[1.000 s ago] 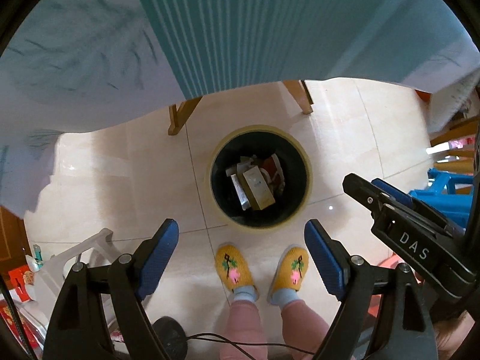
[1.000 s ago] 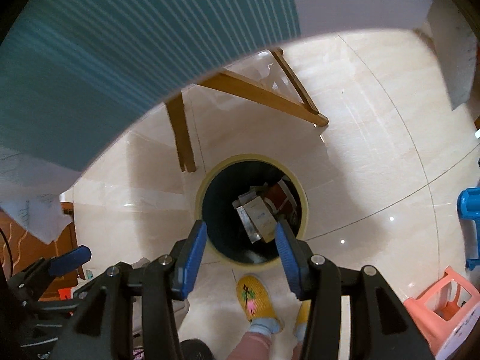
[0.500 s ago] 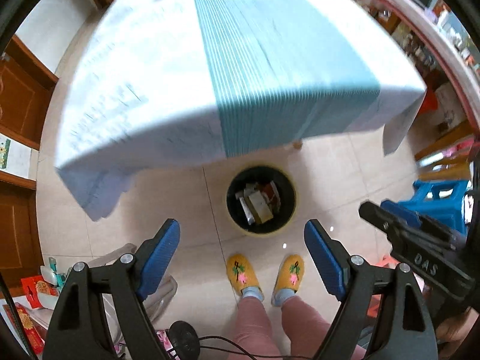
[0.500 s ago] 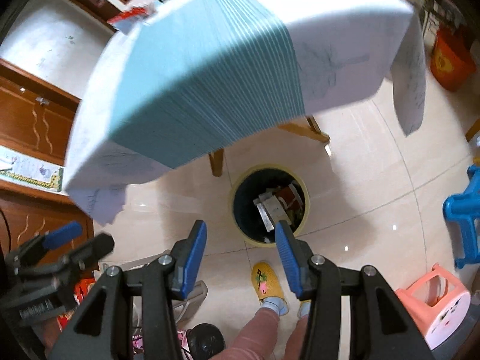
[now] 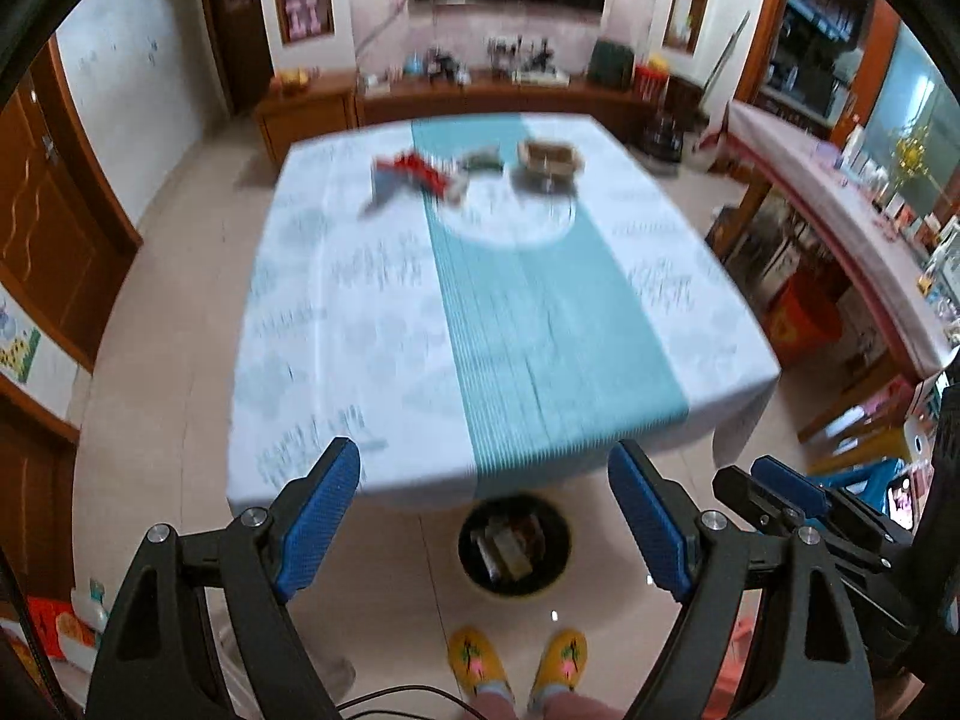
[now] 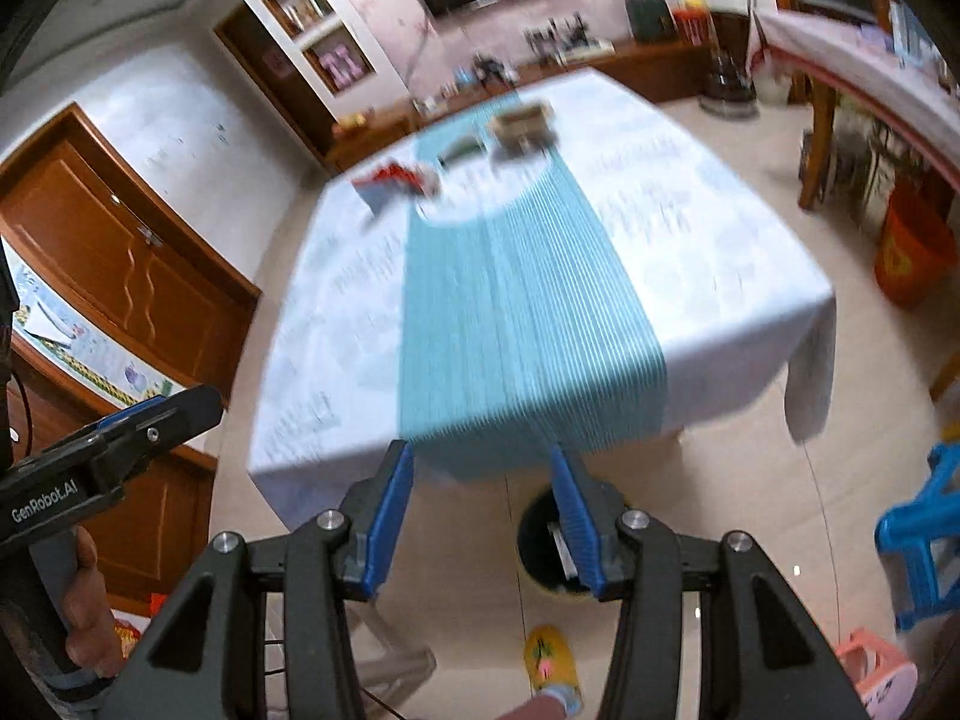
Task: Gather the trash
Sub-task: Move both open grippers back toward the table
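A round black trash bin (image 5: 513, 543) with a yellowish rim stands on the floor at the near edge of the table (image 5: 372, 324), with boxes and wrappers inside. On the far part of the table top lie a red wrapper (image 5: 414, 171), a small green item (image 5: 480, 159) and a brown box (image 5: 549, 157), all blurred. My left gripper (image 5: 485, 462) hangs high above the bin, open and empty. My right gripper (image 6: 480, 456) is open at a narrower gap, with nothing between its pads; its right finger covers part of the bin (image 6: 534, 546).
The person's yellow slippers (image 5: 516, 666) stand just in front of the bin. A blue stool (image 6: 918, 540), a pink stool (image 6: 882, 666) and an orange bucket (image 6: 912, 246) stand to the right. Wooden doors (image 6: 120, 264) line the left wall, and a sideboard stands behind the table.
Both grippers have risen from just over the bin to above table height and tilted up. The table top and its trash have come into view. The jaws kept their gaps.
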`<state>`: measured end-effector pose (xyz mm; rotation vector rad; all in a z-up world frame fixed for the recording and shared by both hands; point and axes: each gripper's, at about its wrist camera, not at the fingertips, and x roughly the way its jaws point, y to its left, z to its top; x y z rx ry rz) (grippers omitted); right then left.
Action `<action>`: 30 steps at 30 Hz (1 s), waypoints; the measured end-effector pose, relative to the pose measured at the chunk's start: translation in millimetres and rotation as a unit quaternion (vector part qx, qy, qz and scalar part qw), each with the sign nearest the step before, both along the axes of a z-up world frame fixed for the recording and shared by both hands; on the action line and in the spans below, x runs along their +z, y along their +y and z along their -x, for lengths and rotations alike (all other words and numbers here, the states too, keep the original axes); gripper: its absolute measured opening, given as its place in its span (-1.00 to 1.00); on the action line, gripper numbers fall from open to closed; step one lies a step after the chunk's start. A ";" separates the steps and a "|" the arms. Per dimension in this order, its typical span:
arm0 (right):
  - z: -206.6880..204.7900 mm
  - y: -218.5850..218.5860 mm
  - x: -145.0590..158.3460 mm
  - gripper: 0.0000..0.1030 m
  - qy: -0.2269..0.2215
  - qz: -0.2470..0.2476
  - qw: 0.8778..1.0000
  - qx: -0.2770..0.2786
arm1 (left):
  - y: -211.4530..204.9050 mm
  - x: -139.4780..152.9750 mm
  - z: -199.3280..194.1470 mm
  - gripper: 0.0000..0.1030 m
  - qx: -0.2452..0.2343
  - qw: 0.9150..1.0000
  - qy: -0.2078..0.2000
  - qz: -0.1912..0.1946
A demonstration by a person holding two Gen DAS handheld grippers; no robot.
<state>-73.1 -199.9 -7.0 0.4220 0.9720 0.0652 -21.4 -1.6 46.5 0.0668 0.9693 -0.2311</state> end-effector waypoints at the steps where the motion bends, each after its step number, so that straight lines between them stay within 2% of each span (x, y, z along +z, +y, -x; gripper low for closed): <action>1: -3.1 1.8 6.4 -0.07 -0.005 0.000 1.000 0.000 | 0.5 7.0 -1.4 0.63 -0.001 1.000 -0.008 0.003; 6: -15.8 12.1 36.7 -0.07 -0.033 0.012 0.999 0.006 | 3.8 34.7 -8.8 0.63 -0.007 0.999 -0.037 0.019; 13: -36.3 21.0 59.1 -0.07 -0.053 0.030 0.998 0.009 | 8.0 55.7 -19.2 0.63 -0.018 0.997 -0.073 0.016; 22: -71.0 23.1 74.6 -0.07 -0.072 0.037 0.997 0.012 | 7.1 64.3 -49.8 0.63 -0.016 0.995 -0.093 0.008; 30: -135.4 6.3 73.0 -0.06 -0.081 0.031 0.995 0.047 | -6.8 59.4 -104.4 0.63 0.026 0.995 -0.099 -0.008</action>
